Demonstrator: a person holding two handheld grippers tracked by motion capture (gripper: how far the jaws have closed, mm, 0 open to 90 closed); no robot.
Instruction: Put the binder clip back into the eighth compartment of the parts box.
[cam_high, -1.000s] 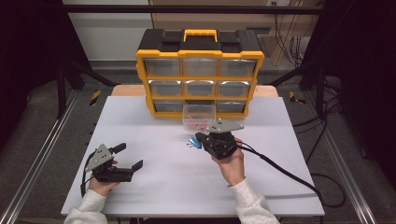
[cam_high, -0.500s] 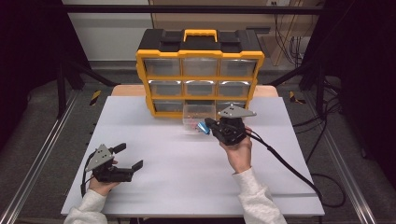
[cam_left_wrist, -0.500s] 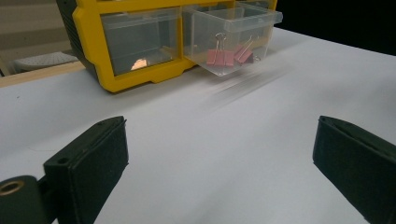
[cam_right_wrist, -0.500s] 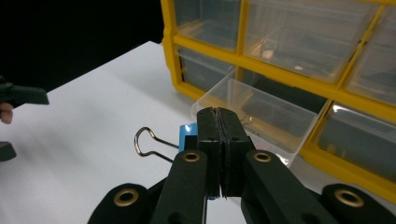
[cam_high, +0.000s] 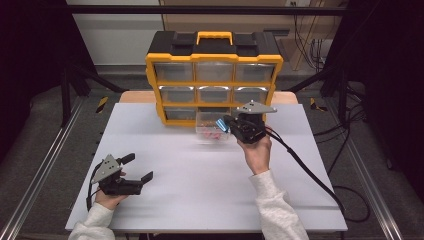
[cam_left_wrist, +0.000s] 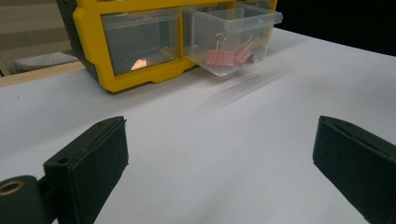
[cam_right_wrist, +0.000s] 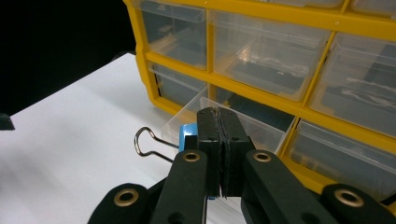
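A yellow and black drawer organizer (cam_high: 215, 75) stands at the far middle of the white table (cam_high: 200, 190). Its bottom-middle clear drawer (cam_high: 206, 120) (cam_left_wrist: 247, 21) (cam_right_wrist: 261, 130) is pulled out and holds pink binder clips (cam_high: 215, 135) (cam_left_wrist: 229, 57). My right gripper (cam_high: 227, 123) (cam_right_wrist: 219, 123) hovers at the drawer's right edge, shut on a blue binder clip (cam_high: 220, 123) (cam_right_wrist: 186, 134) whose wire handle sticks out to the left in the right gripper view. Over the near-left table rests my left gripper (cam_high: 137, 168) (cam_left_wrist: 219, 154), open, with nothing between its pads (cam_left_wrist: 88, 158).
The organizer's other clear drawers (cam_right_wrist: 271, 51) are closed. A black cable (cam_high: 310, 175) trails from the right gripper across the table's right side. Metal frame rails (cam_high: 40, 170) run along both sides of the table. Bare white surface lies between the two hands.
The right hand has risen and moved away from the person toward the organizer, carrying the blue clip to the open drawer. The left hand has stayed put.
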